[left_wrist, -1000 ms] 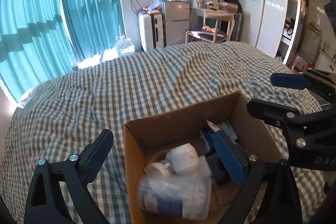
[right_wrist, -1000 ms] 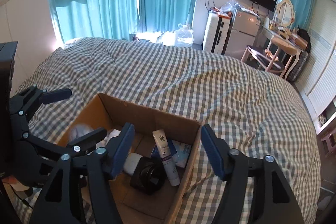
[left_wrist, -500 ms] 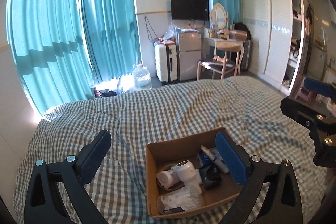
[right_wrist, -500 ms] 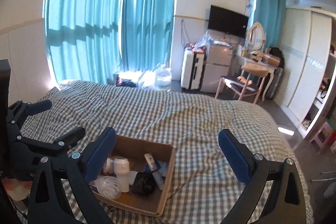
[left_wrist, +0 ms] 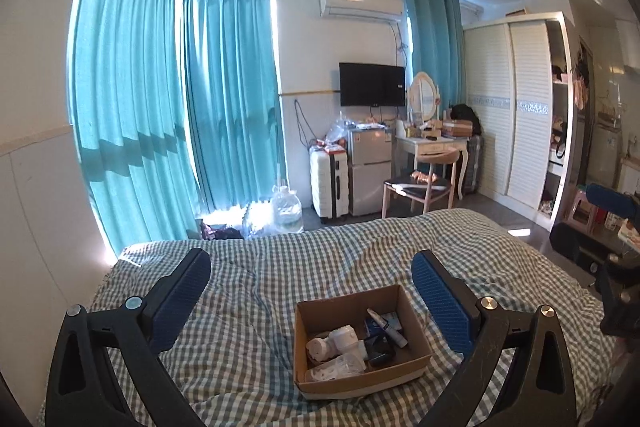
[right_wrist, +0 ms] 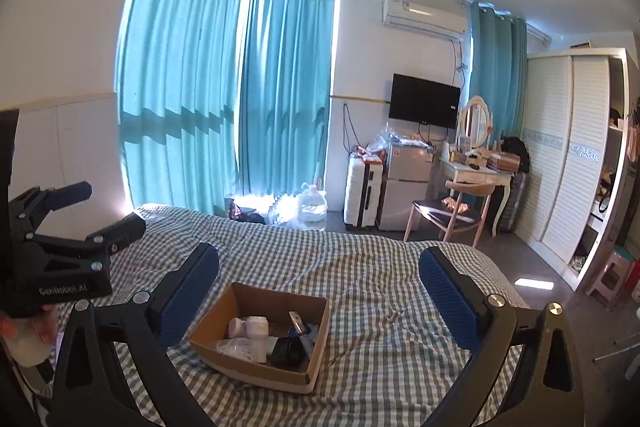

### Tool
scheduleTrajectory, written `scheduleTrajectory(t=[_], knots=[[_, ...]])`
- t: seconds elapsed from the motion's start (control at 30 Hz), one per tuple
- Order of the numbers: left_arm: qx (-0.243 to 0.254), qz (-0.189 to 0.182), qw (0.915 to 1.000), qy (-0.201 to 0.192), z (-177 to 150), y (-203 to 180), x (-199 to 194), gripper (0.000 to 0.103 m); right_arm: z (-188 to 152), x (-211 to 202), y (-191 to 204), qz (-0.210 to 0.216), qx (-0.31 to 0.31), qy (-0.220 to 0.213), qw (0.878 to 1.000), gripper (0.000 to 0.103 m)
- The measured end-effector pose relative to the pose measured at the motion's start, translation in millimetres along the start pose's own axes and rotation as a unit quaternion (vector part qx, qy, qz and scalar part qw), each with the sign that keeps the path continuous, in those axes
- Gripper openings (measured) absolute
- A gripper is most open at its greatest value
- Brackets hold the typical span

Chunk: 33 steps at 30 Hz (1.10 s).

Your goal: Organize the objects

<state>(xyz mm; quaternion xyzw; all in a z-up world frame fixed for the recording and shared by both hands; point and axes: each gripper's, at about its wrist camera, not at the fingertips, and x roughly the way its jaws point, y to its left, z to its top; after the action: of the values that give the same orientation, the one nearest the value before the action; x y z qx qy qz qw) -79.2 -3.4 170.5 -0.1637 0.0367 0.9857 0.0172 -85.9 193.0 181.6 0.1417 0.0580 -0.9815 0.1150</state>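
The cardboard box [left_wrist: 362, 343] sits on the gingham bed [left_wrist: 248, 291], packed with a white bottle [left_wrist: 344, 338], a tube [left_wrist: 387, 327] and a black case [left_wrist: 379, 351]. It looks light and stiff-walled, though bendable; best gripped by opposite rims. The left claw [left_wrist: 310, 303] and right claw [right_wrist: 320, 297] both gape wide above it, empty.
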Motion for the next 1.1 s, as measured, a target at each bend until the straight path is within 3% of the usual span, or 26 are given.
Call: scheduleTrajectory(t=[0.2, 0.3, 0.47, 0.6, 0.77, 0.87, 1.1], knots=[[-0.006, 0.014, 0.9998, -0.015, -23.0, -0.3, -25.6, 0.103, -35.0, -23.0, 5.4, 0.003, 0.006, -0.014, 1.0, 0.101], [-0.01, 0.016, 0.9997, -0.014, -39.8, -1.3, -26.3, 0.103, -54.2, -20.2, 5.7, -0.01, 0.009, -0.028, 1.0, 0.101], [-0.012, 0.028, 0.9994, -0.016, -76.8, -9.6, -17.4, 0.103, -91.4, -3.3, 3.2, 0.013, 0.035, -0.038, 0.999, 0.101], [0.0, 0.045, 0.9989, -0.016, -116.7, -17.8, -11.1, 0.103, -123.1, 8.1, 0.8, -0.012, 0.055, -0.044, 0.997, 0.101], [-0.026, 0.047, 0.9985, 0.013, -151.8, -13.2, 4.3, 0.103, -161.6, 24.6, -1.8, -0.036, 0.068, -0.007, 0.997, 0.101], [-0.036, 0.047, 0.9979, 0.025, -161.0, -10.9, 10.6, 0.103, -181.1, 33.3, 0.2, -0.026, 0.082, 0.012, 0.996, 0.101], [-0.038, 0.05, 0.9976, 0.031, -169.0, -8.0, 13.4, 0.103, -187.2, 38.7, 11.5, -0.037, 0.057, 0.02, 0.997, 0.101]])
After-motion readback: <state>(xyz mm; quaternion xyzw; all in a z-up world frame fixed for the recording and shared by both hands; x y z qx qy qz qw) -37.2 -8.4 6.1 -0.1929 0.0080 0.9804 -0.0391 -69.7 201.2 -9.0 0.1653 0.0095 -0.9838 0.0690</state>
